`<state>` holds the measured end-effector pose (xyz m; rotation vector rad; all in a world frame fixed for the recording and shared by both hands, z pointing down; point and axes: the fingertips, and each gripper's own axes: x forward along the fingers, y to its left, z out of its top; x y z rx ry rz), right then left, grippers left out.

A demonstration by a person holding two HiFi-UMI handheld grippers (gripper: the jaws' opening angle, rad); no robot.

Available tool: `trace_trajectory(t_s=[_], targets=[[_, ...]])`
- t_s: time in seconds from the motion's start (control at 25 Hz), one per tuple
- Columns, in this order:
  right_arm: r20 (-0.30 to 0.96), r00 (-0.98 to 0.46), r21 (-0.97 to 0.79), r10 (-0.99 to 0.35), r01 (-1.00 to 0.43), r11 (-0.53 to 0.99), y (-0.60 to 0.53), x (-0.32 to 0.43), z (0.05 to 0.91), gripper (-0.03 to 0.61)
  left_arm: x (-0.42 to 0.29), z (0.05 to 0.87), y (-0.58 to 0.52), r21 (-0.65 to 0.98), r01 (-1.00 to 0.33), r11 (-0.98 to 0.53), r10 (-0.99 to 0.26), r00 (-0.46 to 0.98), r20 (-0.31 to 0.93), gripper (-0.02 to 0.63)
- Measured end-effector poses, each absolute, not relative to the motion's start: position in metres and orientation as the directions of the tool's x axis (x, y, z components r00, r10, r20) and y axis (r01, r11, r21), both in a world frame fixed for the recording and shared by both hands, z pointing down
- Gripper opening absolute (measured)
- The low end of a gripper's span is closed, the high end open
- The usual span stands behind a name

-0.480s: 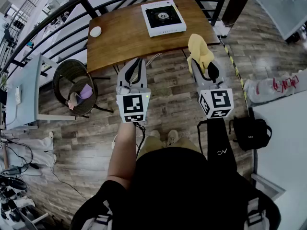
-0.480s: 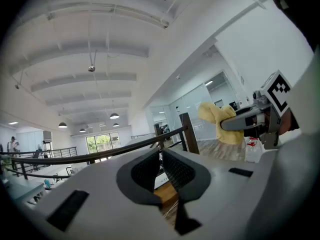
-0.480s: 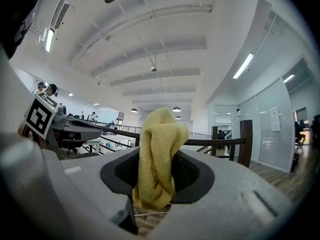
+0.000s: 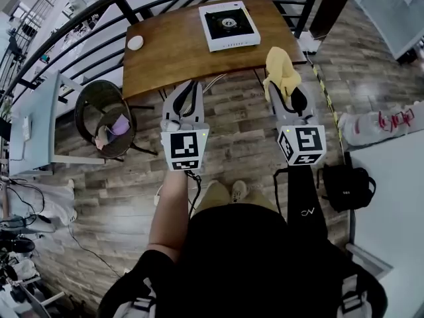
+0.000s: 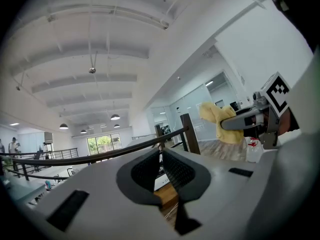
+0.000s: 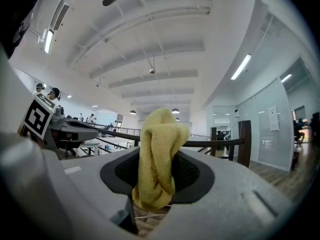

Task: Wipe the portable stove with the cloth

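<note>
The white portable stove (image 4: 228,25) with a black burner top sits near the far right end of the brown wooden table (image 4: 172,52). A yellow cloth (image 4: 280,71) (image 6: 159,156) is bunched between the jaws of my right gripper (image 4: 281,83) (image 6: 157,184), which is shut on it and held over the floor just short of the table's near edge. To its left, also over the floor, my left gripper (image 4: 186,97) (image 5: 161,171) is shut with nothing in it. The right gripper and its cloth (image 5: 222,124) also show in the left gripper view.
A small white object (image 4: 134,42) lies at the table's left end. A dark railing (image 4: 86,18) curves behind the table. A round wicker chair (image 4: 103,118) stands to the left, a black bag (image 4: 344,184) and a white plastic bag (image 4: 381,124) to the right.
Both grippers and the cloth hold nearly the same pose; the view has shifted slightly, with the table and stove a little higher and more to the right in the picture.
</note>
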<state>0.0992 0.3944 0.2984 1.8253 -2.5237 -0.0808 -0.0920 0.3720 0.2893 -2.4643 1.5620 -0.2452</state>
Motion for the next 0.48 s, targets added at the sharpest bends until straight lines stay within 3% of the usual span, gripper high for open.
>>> trace_trajectory(t_s=[0.48], targets=[[-0.005, -0.325, 0.061, -0.946, -0.944, 0.324, 0.356, 0.097, 0.303, 0.153, -0.094, 0.289, 0.333, -0.270, -0.871, -0.410, -0.907, 0.421, 0.018, 0.023]])
